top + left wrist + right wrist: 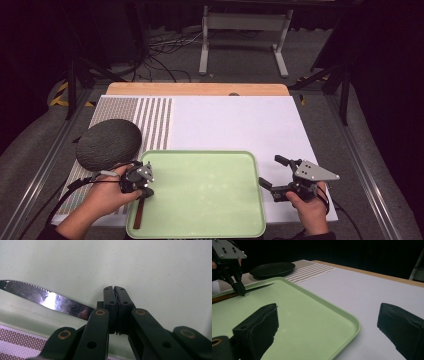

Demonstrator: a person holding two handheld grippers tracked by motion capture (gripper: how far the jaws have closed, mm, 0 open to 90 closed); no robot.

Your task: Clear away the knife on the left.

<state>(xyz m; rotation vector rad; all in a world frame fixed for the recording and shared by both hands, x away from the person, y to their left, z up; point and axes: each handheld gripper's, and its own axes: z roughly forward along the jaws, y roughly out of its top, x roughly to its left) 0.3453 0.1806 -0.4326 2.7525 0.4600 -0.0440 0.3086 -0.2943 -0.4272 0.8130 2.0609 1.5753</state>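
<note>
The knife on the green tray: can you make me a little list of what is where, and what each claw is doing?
knife: on the green tray's left edge, saw-toothed blade, brown handle
left claw: shut on the knife
right claw: open, holding nothing, beside the tray's right edge
tray: light green, on the white tabletop
plate: dark, round, on the striped mat left of the tray

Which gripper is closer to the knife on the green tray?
Left. The left gripper has its jaws closed right at the knife by the tray's left edge; the right gripper sits off the tray's opposite side, jaws open.
</note>
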